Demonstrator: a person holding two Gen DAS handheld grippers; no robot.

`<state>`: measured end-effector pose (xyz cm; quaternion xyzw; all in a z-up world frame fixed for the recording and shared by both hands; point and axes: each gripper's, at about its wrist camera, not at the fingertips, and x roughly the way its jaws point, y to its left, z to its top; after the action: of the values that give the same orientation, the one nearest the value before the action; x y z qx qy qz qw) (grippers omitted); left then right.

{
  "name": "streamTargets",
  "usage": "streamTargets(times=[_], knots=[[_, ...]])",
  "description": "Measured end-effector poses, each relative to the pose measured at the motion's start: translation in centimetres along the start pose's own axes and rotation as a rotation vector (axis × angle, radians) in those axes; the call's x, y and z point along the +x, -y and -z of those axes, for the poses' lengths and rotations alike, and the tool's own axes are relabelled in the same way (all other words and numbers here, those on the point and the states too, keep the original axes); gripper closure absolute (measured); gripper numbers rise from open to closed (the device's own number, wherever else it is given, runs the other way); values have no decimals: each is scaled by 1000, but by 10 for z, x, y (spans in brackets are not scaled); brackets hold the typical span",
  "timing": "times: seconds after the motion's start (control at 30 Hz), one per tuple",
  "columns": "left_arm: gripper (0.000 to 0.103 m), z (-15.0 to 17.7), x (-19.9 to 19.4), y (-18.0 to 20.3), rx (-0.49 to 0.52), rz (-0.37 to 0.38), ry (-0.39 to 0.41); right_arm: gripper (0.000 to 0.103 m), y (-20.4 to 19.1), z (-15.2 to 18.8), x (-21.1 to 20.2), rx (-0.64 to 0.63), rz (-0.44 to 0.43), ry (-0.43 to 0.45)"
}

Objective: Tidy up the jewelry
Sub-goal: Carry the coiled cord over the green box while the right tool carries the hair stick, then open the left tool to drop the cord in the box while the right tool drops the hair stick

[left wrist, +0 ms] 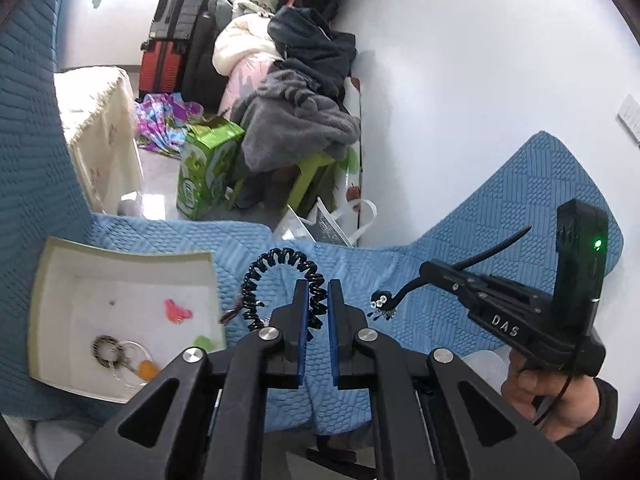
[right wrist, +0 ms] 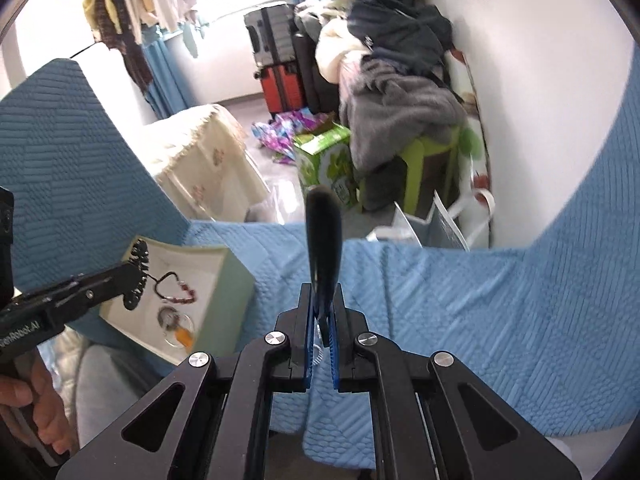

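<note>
My left gripper is shut on a black coiled hair tie, held above the blue quilted cover; it also shows at the left of the right wrist view, over the box. My right gripper is shut on a black hair clip with rhinestones at one end, seen at right in the left wrist view. A white open box lies at left on the cover and holds a beaded bracelet, a ring with an orange charm, and pink and green pieces.
The blue quilted cover spreads over the seat and backrest. Beyond its edge are a green carton, a white bag, a green stool with heaped clothes, suitcases and a cream-covered table. A white wall stands at right.
</note>
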<state>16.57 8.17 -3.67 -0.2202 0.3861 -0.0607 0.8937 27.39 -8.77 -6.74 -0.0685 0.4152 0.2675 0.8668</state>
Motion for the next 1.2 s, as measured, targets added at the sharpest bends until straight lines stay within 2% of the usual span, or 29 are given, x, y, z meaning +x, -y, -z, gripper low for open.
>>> streamTargets(times=[0.3, 0.47, 0.7, 0.9, 1.1, 1.2], knots=[[94, 5, -27, -40, -15, -70, 34, 99, -62, -15, 12, -63, -78, 12], [95, 15, -30, -72, -40, -110, 30, 99, -99, -7, 41, -96, -129, -30], [95, 37, -14, -115, -71, -150, 2, 99, -137, 18, 94, -134, -165, -118], [94, 56, 2, -137, -60, -171, -12, 99, -155, 42, 132, -154, -149, -151], [94, 69, 20, -156, -110, -122, -33, 98, -151, 58, 157, -145, -147, -191], [94, 68, 25, -159, -124, -110, -41, 91, -145, 58, 163, -126, -141, -203]])
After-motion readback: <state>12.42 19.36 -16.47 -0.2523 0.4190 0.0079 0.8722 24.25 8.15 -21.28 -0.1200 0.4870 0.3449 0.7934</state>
